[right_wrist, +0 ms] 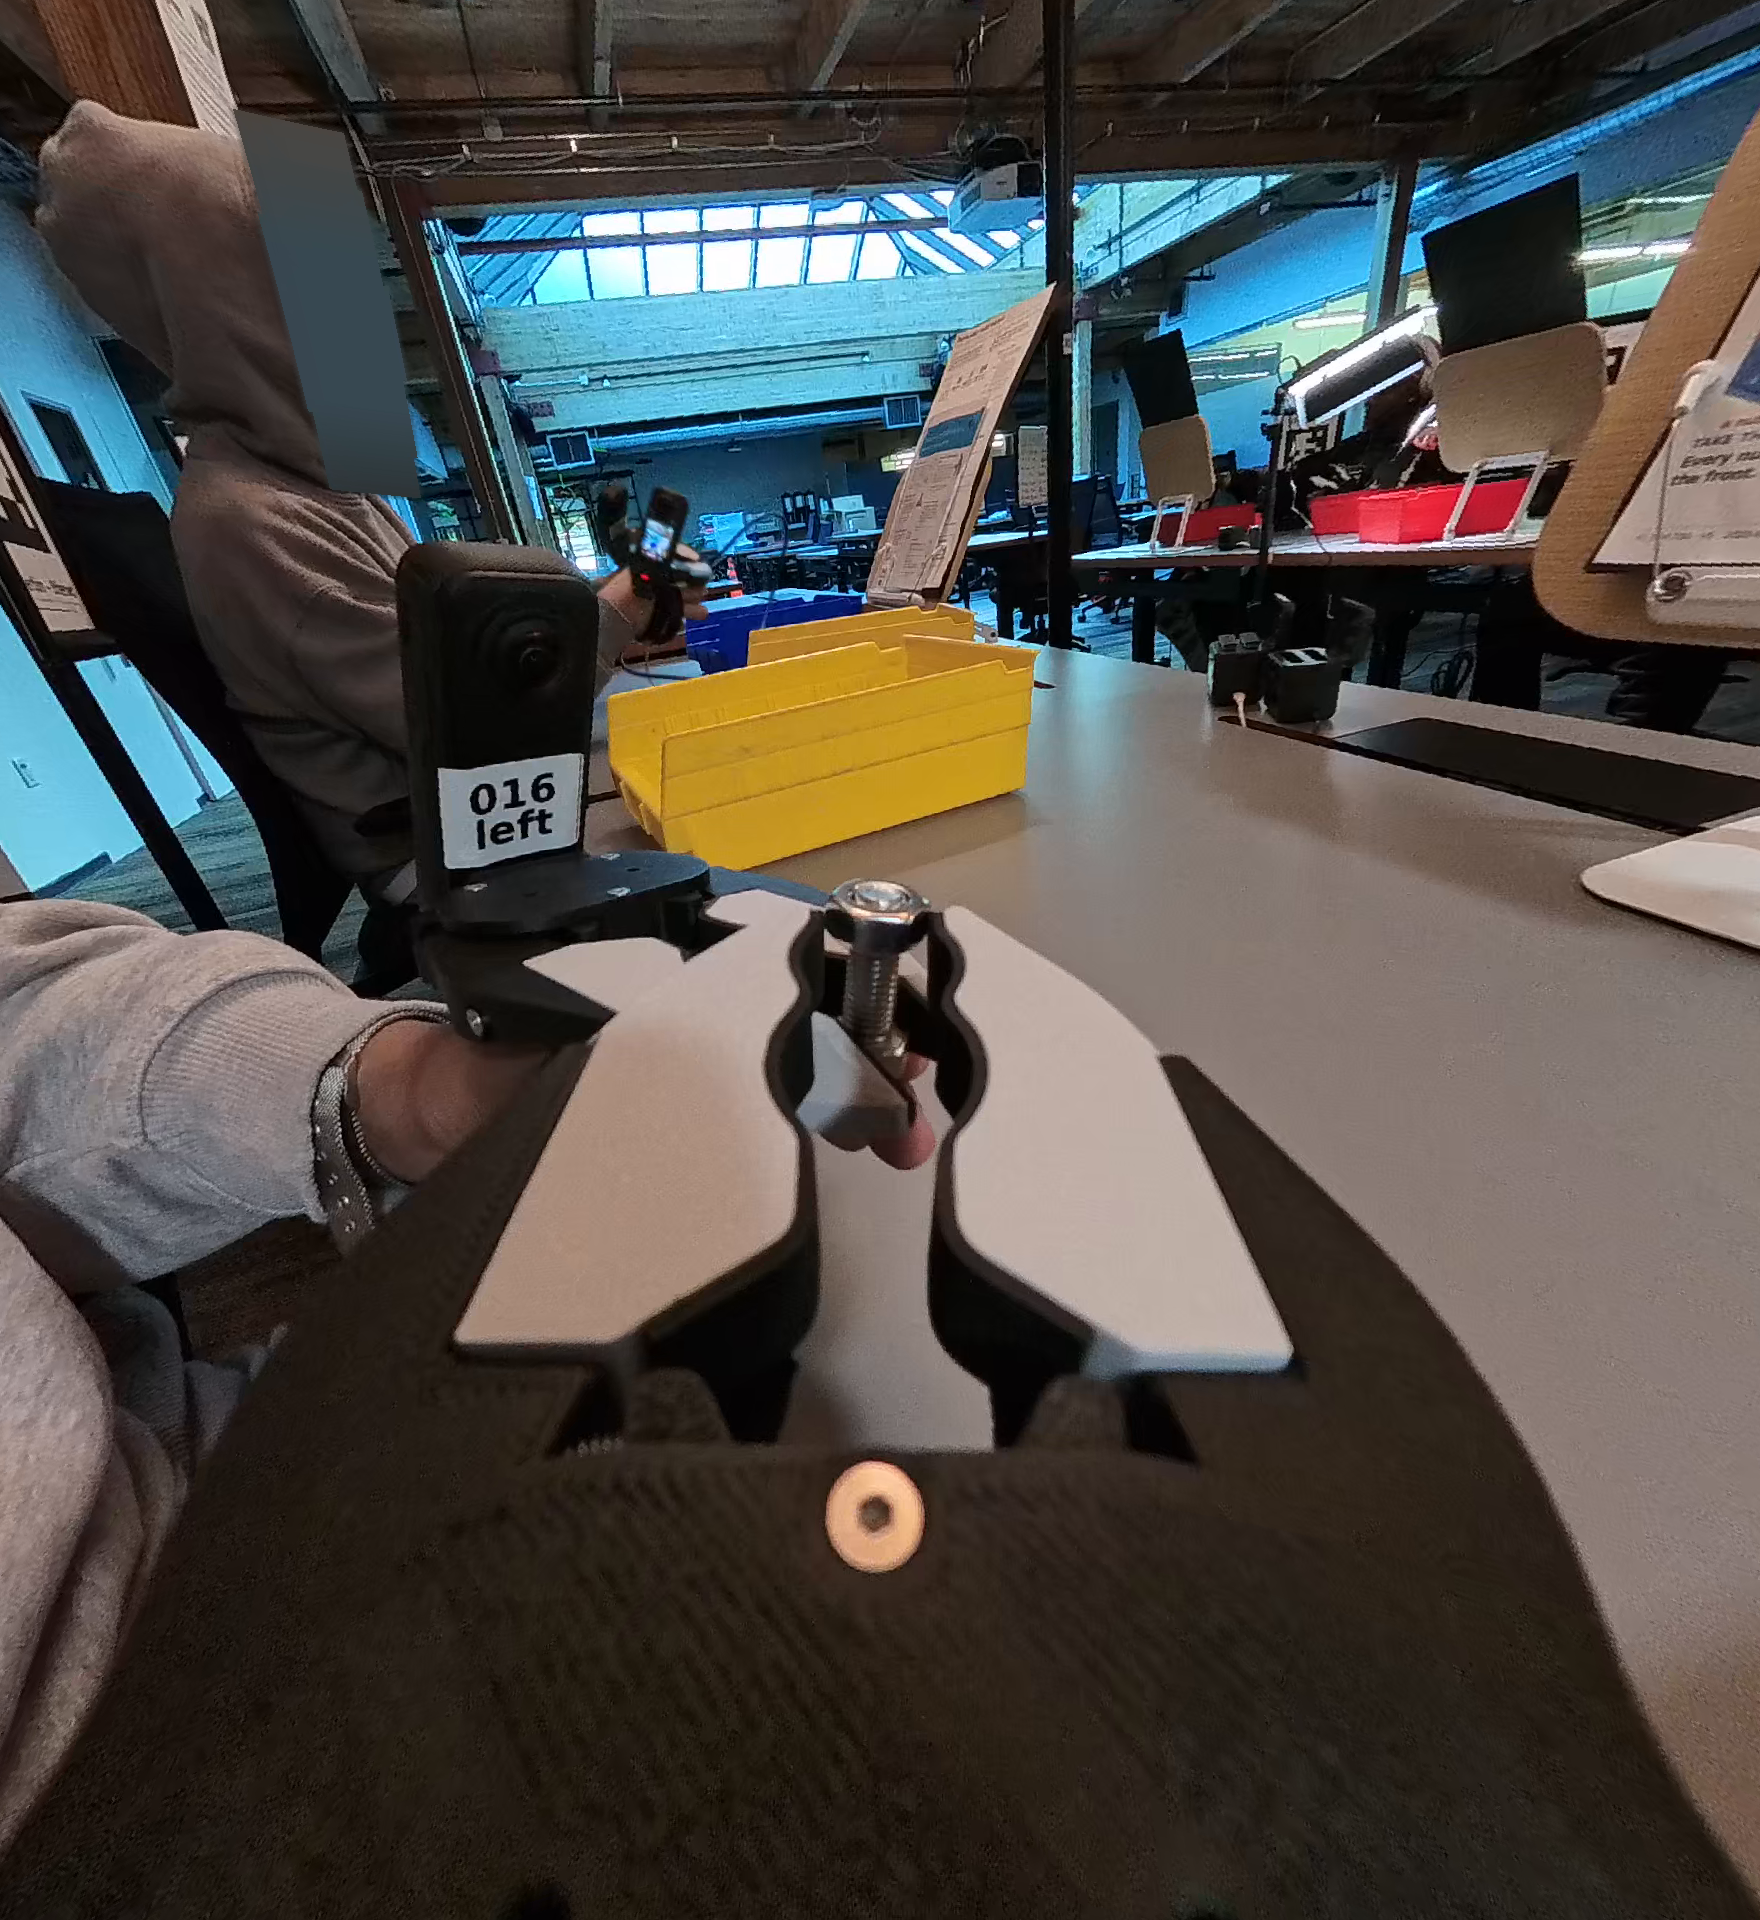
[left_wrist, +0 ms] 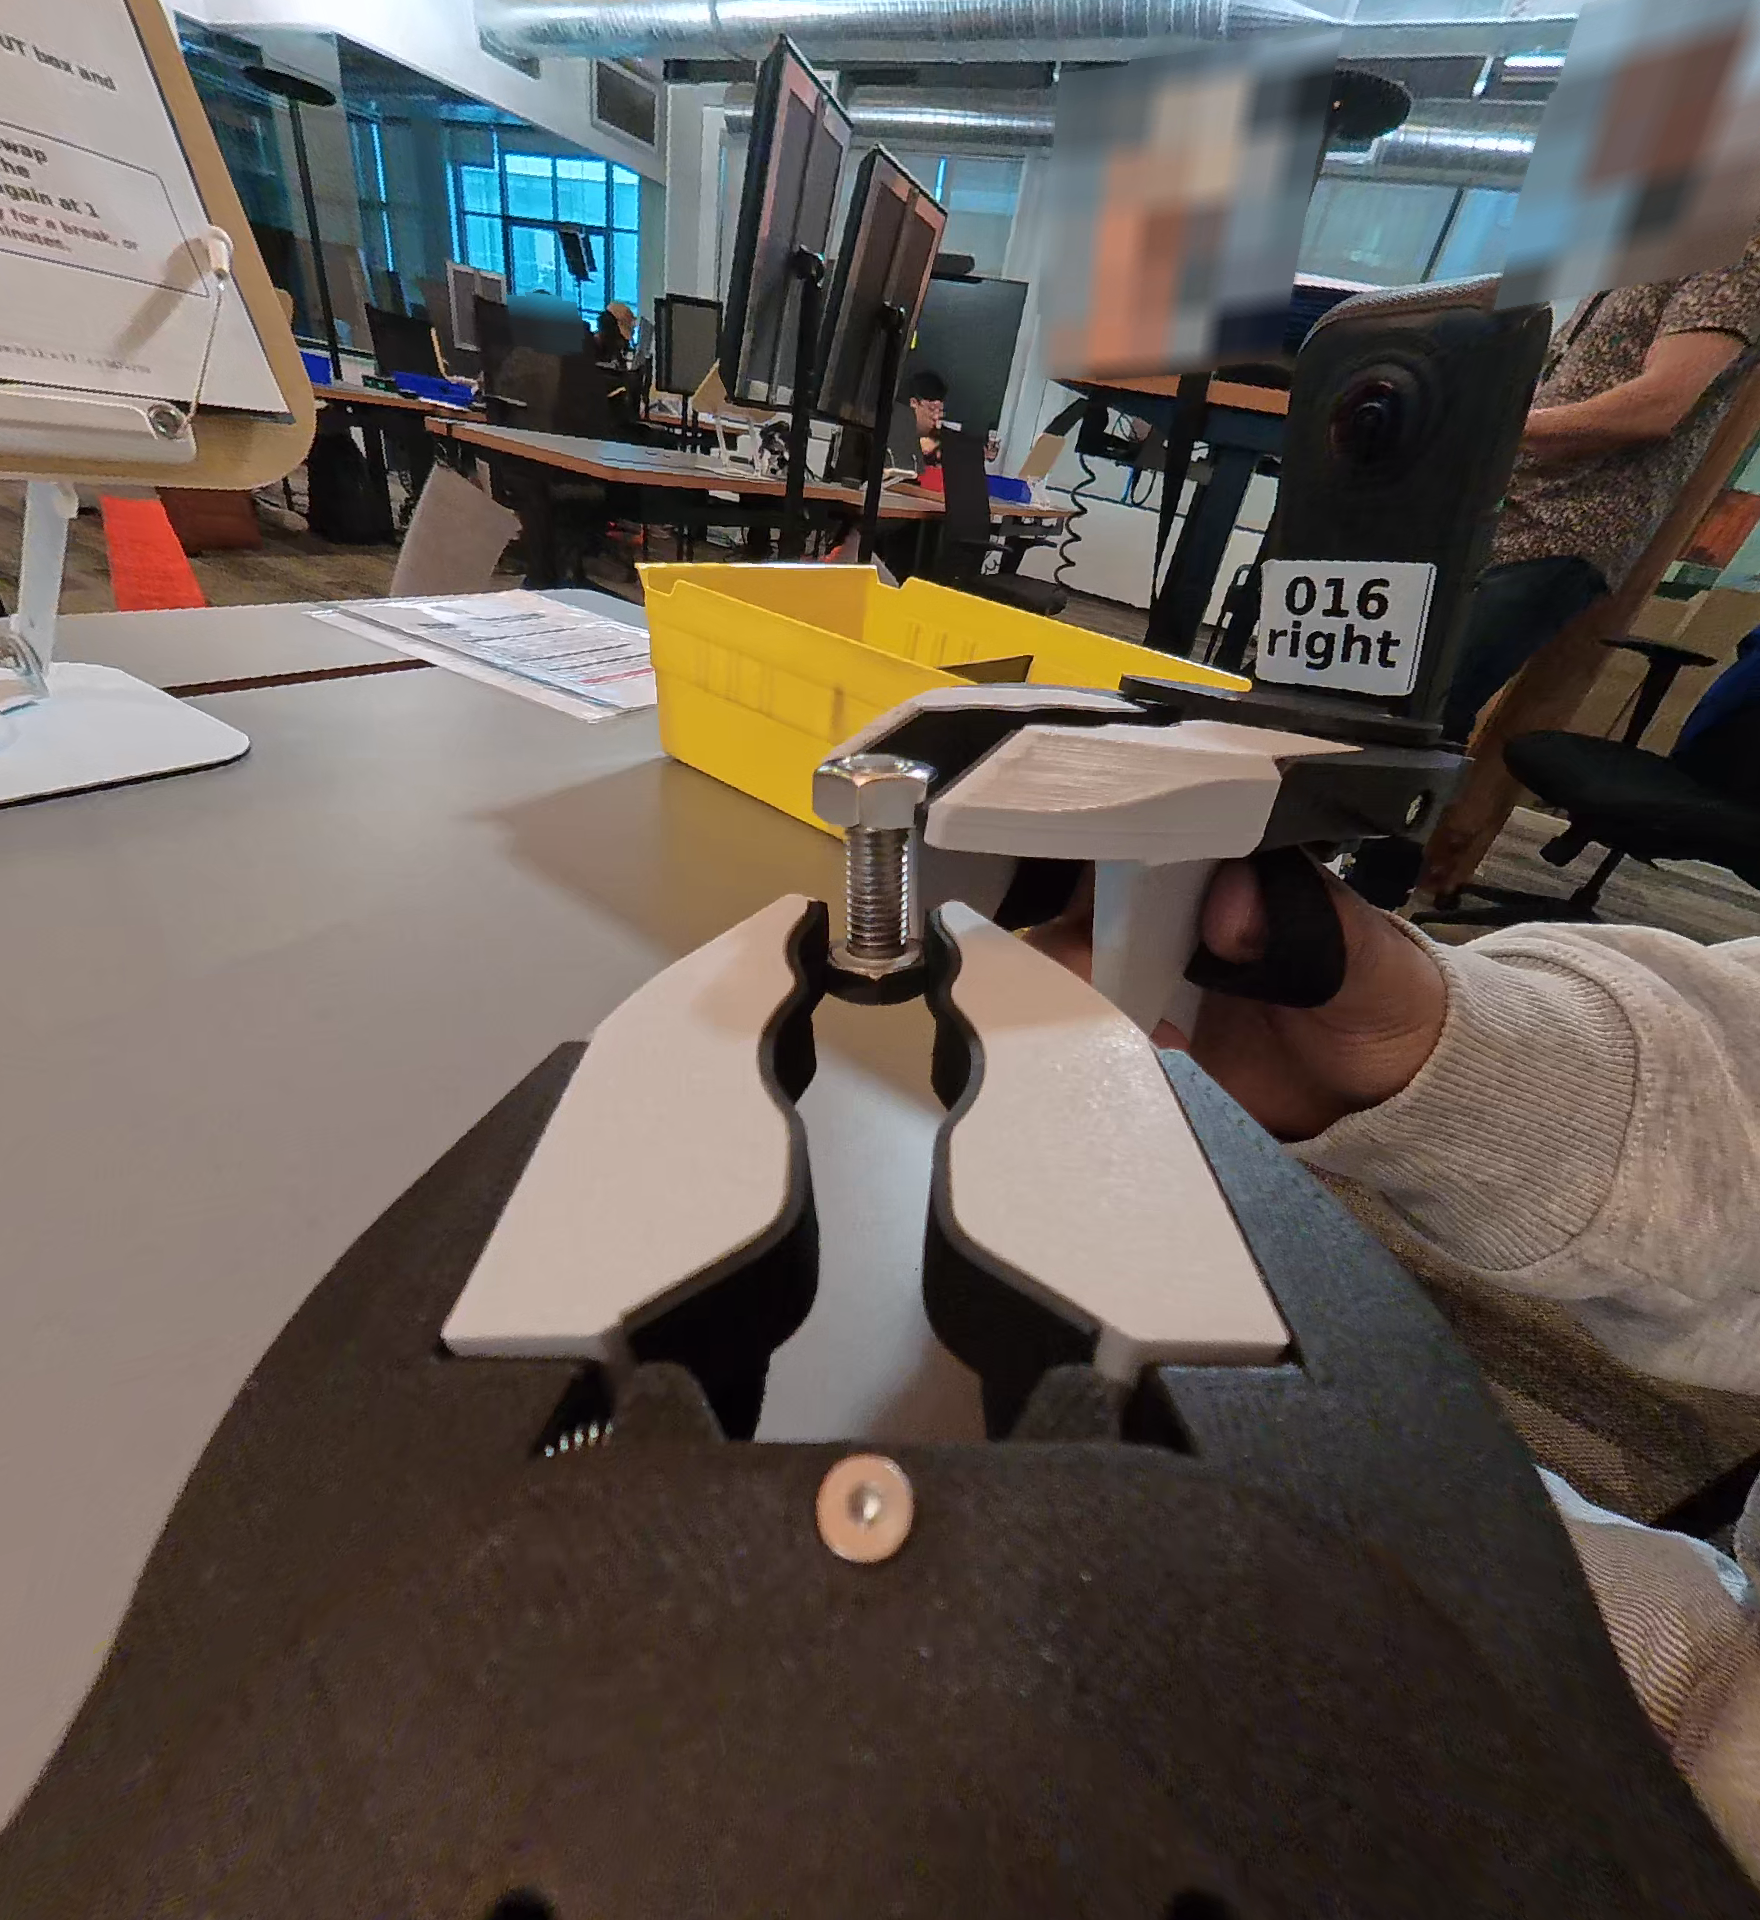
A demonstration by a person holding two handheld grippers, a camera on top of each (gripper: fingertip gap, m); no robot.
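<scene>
A steel hex bolt [left_wrist: 874, 862] is held upright above a grey table [left_wrist: 336, 987], its lower end clamped, apparently at a nut, by the left gripper [left_wrist: 876, 961]. The bolt's head is gripped by the right gripper [right_wrist: 876, 935], reaching across from the side. A yellow bin [left_wrist: 751, 665] is seen just behind, beside a white document stand [left_wrist: 34, 582].

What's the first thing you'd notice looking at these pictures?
A shiny silver bolt stands upright in the middle, pinched by both grippers: the left gripper is shut on its lower end and the right gripper on its hexagonal head. Behind it, a bright yellow bin sits on the grey table.
</scene>
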